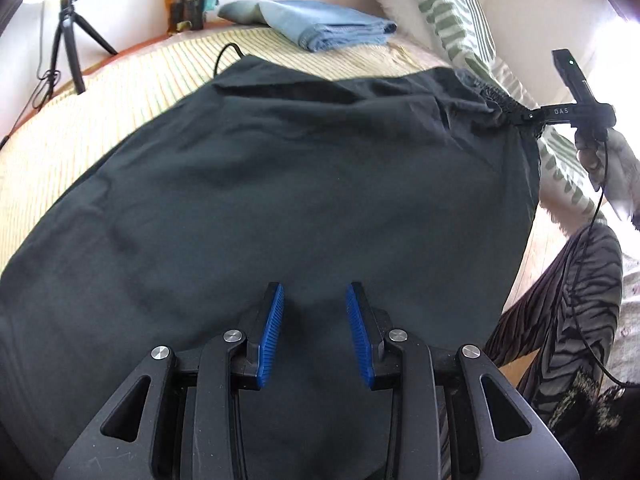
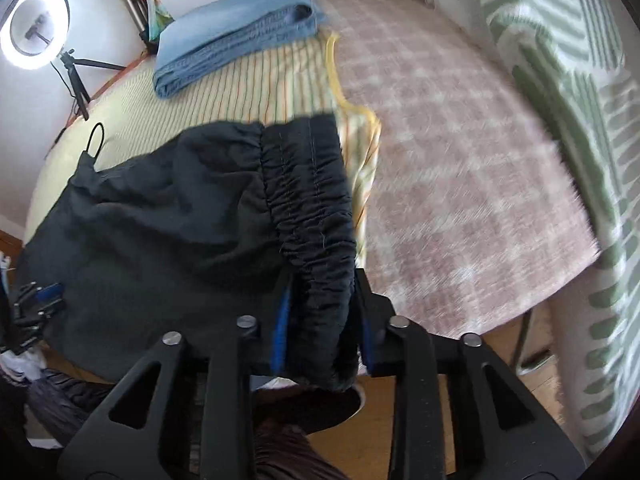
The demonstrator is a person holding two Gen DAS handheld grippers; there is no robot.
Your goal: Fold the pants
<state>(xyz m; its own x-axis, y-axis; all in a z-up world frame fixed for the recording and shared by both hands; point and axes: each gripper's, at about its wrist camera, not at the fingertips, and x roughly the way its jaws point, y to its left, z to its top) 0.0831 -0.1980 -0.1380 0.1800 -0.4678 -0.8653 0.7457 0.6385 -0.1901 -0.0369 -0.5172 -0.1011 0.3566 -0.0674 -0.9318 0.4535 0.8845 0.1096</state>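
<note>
Black pants [image 1: 280, 184] lie spread over the striped bed mat [image 1: 120, 92]. My left gripper [image 1: 315, 300] hovers just above the dark cloth at its near edge, jaws open, blue pads [image 1: 273, 332] apart with nothing between them. My right gripper [image 2: 320, 300] is shut on the gathered elastic waistband [image 2: 312, 200] of the pants [image 2: 160, 220] and lifts that corner. In the left wrist view the right gripper [image 1: 516, 114] shows at the far right, pinching the waistband.
Folded blue jeans [image 1: 320, 26] [image 2: 236, 32] lie at the far side of the mat. A green-patterned white pillow [image 1: 440, 8] [image 2: 560, 80] and a pink checked blanket [image 2: 460, 160] are to the right. A tripod [image 1: 68, 40] and ring light [image 2: 34, 24] stand at the left.
</note>
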